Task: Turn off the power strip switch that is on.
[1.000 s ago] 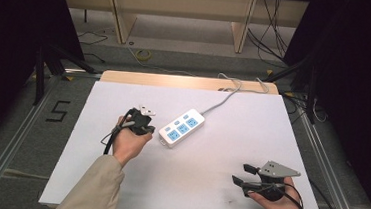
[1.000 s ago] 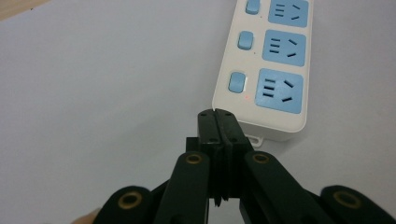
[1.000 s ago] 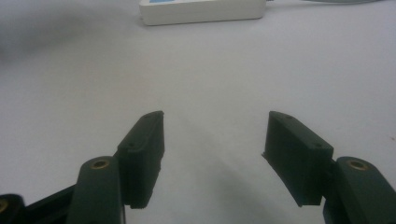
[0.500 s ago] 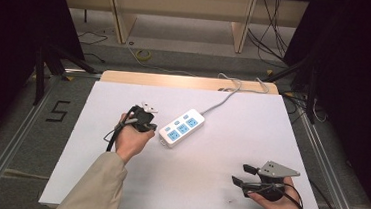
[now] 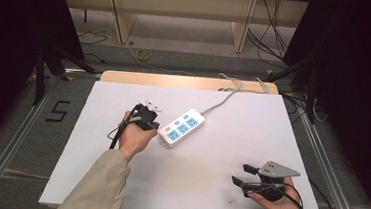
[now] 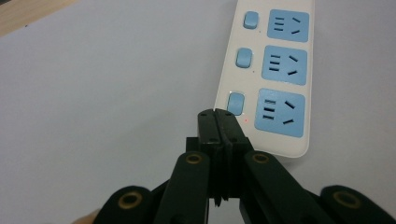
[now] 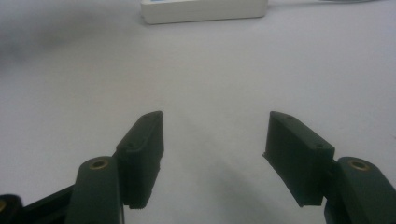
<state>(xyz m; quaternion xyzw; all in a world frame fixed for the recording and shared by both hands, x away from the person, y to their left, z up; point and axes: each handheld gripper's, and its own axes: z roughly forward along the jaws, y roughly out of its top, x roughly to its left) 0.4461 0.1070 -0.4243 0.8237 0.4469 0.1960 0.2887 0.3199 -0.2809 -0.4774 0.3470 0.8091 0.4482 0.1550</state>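
White table [image 5: 207, 186], wide and mostly bare. Power strip [image 5: 181, 128] flat on it, just ahead and to the right of the left gripper [image 6: 218, 116], its near end almost under the tips. Step in hand, by the look of it: pressing the nearest blue switch [image 6: 236, 103], just beyond the clenched fingers [image 6: 208, 126], nothing between them. Next move likely a short push forward and down onto that switch, tips kept together. Left hand [image 5: 133, 138] reaching forward, forearm angled in from below. Right gripper [image 5: 240, 174] well apart from the strip, low near the table edge, fingers [image 7: 142, 140] spread wide, released, idle.
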